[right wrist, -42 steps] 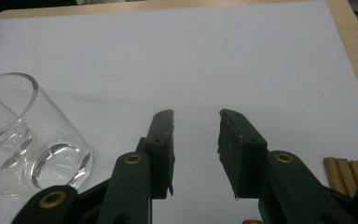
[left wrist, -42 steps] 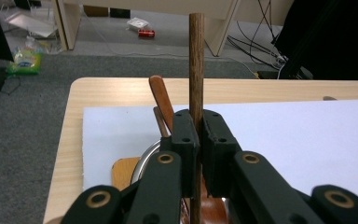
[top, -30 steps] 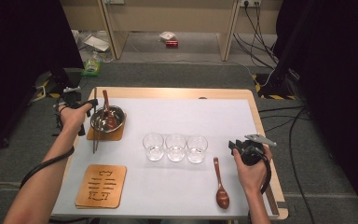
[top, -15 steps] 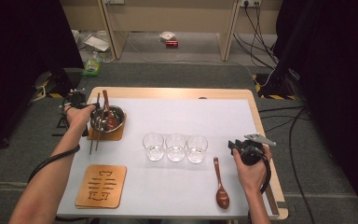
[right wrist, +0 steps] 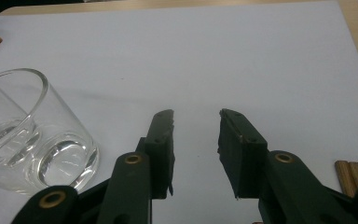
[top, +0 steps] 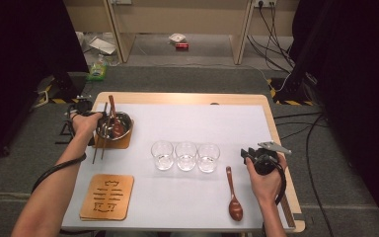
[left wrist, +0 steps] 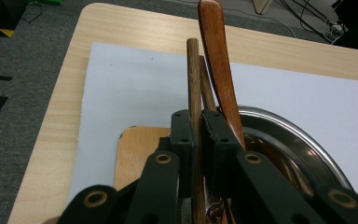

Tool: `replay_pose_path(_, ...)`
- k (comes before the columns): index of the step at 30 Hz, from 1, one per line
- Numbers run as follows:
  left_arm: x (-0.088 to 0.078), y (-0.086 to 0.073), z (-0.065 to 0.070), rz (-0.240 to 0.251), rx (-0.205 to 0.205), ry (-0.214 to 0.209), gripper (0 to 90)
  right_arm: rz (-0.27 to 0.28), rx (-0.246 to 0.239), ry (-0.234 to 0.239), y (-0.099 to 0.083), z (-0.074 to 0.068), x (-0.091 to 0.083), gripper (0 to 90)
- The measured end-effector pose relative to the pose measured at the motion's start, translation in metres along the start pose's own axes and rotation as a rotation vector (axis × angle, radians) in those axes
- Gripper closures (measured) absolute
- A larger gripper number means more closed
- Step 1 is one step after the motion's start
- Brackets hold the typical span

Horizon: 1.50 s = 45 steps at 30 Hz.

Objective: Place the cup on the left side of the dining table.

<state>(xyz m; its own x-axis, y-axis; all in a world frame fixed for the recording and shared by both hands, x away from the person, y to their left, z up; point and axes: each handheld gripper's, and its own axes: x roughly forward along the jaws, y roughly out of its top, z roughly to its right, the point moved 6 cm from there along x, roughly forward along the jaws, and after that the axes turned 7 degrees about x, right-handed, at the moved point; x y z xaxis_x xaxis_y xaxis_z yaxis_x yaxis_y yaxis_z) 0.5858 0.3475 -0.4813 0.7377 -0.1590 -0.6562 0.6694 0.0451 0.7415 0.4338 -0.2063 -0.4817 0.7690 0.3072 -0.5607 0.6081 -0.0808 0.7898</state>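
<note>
My left gripper (left wrist: 196, 116) is shut on a wooden chopstick (left wrist: 193, 79) that runs up between its jaws. A second chopstick (left wrist: 207, 91) and a wooden spoon handle (left wrist: 216, 51) rise just to the right of it. They lean over the rim of a steel bowl (left wrist: 289, 128). In the high view the left gripper (top: 100, 126) sits at the left side of the bowl (top: 121, 118), which stands on a wooden coaster (top: 118, 144). My right gripper (right wrist: 196, 116) (top: 249, 153) is open over the white mat with nothing between its jaws. A clear glass (right wrist: 32, 135) stands to its left.
Three glasses (top: 186, 155) stand in a row mid-table. A second wooden spoon (top: 233, 195) lies beside the right hand. A patterned wooden coaster (top: 107, 196) lies at the front left. Some wooden sticks (right wrist: 354, 172) lie at the right edge of the mat.
The left hand has shifted slightly beside the bowl with the chopsticks. The right hand has stayed still.
</note>
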Motion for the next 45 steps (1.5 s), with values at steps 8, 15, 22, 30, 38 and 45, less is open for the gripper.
replay_pose_path(8,0.003,-0.003,0.000,-0.017,-0.002,0.006,81.6,-0.002,-0.001,0.001,0.000,0.000,0.000,65.8)
replay_pose_path(15,-0.002,0.000,0.002,-0.016,0.029,0.011,79.5,-0.005,-0.001,-0.002,0.000,-0.001,-0.002,65.8)
replay_pose_path(22,-0.010,-0.008,0.000,-0.042,0.036,0.011,78.4,-0.007,-0.005,0.000,0.000,-0.002,-0.001,65.9)
replay_pose_path(30,-0.016,-0.014,0.000,-0.076,0.052,0.015,77.8,-0.013,-0.011,0.000,-0.001,-0.004,-0.001,65.8)
replay_pose_path(38,-0.017,-0.018,0.001,-0.097,0.046,0.008,80.4,-0.015,-0.008,0.004,-0.002,-0.004,0.000,65.8)
replay_pose_path(45,-0.015,-0.017,0.005,-0.102,0.024,0.018,84.1,-0.017,-0.006,0.004,-0.002,-0.003,0.000,65.9)
